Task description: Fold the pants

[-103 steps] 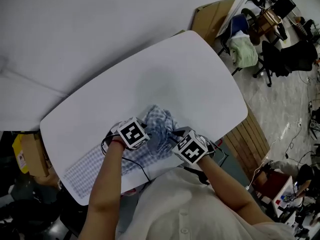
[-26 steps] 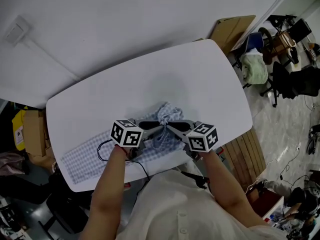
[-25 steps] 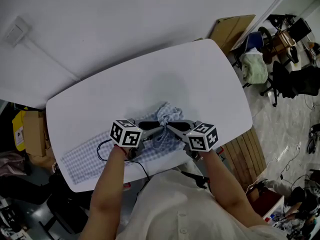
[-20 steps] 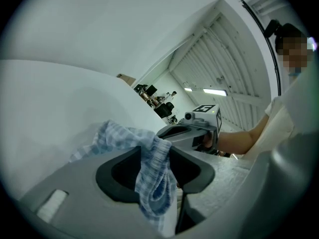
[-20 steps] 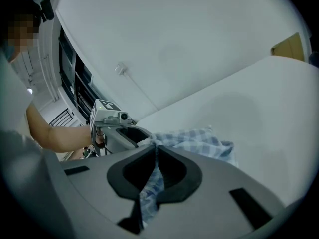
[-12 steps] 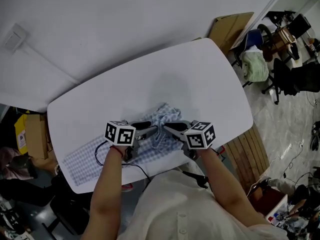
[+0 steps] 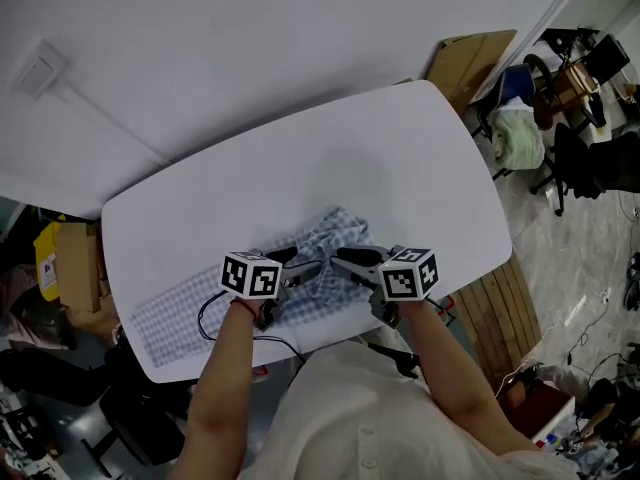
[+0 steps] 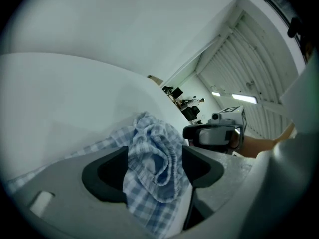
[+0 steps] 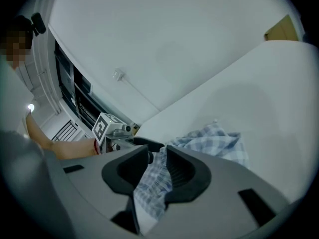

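Pants (image 7: pixel 335 230): blue & white check, small squares. Desk (image 7: pixel 400 158): plain white. Wall (image 7: pixel 250 48): white. Cardboard (image 7: pixel 470 53) past desk's far right corner: brown. Person's shirt (image 7: pixel 350 418): white.

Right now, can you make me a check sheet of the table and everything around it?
Surface: white table, only the pants on it.
Job's things: checked pants, one end bunched up between the grippers, the rest lying flat.
Clutter: nothing seen.
Grippers: left gripper open wide, jaws just opened, bunched cloth between them; right gripper open less, jaws just opening, cloth hanging between them.
Cables: black cable looping by the left gripper.
Surroundings: cardboard box, office chairs, pale cloth on one chair.
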Demonstrator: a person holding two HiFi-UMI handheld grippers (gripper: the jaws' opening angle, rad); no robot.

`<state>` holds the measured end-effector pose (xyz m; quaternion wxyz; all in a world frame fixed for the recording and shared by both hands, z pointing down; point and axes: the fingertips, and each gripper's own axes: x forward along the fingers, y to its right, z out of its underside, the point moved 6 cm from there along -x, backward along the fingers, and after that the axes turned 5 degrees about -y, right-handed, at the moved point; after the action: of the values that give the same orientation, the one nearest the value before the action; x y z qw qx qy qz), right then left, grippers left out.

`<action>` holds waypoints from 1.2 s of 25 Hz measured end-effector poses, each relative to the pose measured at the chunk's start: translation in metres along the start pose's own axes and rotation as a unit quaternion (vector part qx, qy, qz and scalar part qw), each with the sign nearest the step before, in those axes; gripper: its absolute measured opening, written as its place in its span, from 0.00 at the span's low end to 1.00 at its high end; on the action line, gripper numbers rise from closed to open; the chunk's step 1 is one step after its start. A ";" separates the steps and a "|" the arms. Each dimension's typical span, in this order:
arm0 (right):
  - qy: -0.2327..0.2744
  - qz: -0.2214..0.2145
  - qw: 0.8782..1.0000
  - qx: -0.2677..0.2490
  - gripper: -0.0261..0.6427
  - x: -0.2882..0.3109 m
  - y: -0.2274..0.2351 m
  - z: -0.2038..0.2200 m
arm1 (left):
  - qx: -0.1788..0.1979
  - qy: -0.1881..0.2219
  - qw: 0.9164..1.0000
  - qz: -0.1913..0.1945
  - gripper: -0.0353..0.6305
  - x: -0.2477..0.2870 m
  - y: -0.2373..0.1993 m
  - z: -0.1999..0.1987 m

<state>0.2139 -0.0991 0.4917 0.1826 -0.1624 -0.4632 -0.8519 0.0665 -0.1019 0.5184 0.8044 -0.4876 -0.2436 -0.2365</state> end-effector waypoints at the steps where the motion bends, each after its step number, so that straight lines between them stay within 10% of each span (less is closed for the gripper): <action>1: 0.004 0.001 1.000 0.006 0.22 -0.003 0.001 -0.002 | -0.006 0.001 1.000 -0.011 0.54 0.001 0.000 0.000; 13: 0.026 0.008 0.999 0.040 0.22 -0.018 0.002 -0.008 | -0.058 -0.052 0.994 -0.078 0.59 0.035 0.002 -0.010; 19: 0.035 0.024 0.999 0.024 0.20 -0.029 -0.004 -0.011 | -0.050 -0.062 0.991 -0.103 0.20 0.033 0.007 -0.018; 24: 0.025 0.070 0.997 -0.007 0.20 -0.041 -0.017 -0.004 | -0.045 -0.087 0.992 -0.085 0.16 0.039 0.017 -0.024; 30: -0.026 0.150 0.983 -0.105 0.28 -0.028 -0.052 0.027 | -0.143 -0.010 0.990 0.004 0.16 0.026 0.038 -0.047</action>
<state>0.2174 -0.0459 0.4551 0.2781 -0.2700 -0.3464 -0.8542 0.1175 -0.1320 0.4905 0.7248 -0.6011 -0.2133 -0.2605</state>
